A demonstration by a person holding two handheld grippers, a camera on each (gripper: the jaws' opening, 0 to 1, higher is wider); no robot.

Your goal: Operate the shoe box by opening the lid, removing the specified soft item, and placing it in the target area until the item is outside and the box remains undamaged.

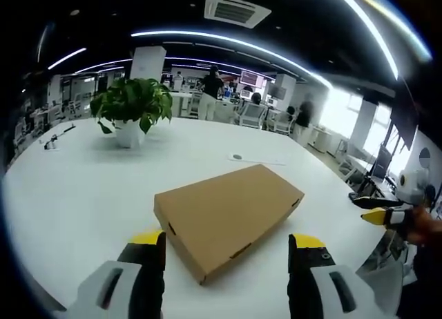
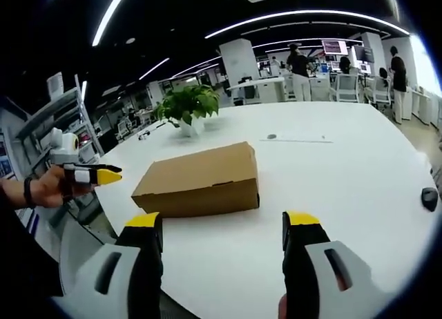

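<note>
A plain brown cardboard shoe box (image 1: 228,215) lies flat on the white table (image 1: 83,188) with its lid closed. In the left gripper view my left gripper (image 1: 226,253) stands open just before the box's near corner, its yellow-tipped jaws wide apart and holding nothing. The right gripper (image 1: 387,217) enters that view at the far right, held by a hand. In the right gripper view the same box (image 2: 200,181) sits ahead of my right gripper (image 2: 222,229), which is open and empty. The left gripper (image 2: 93,175) shows at the left, in a hand.
A potted green plant (image 1: 131,108) in a white pot stands at the far side of the table. A thin white sheet with a small dark disc (image 1: 237,156) lies beyond the box. A dark computer mouse (image 2: 429,197) rests near the table's right edge. Desks, chairs and people fill the background.
</note>
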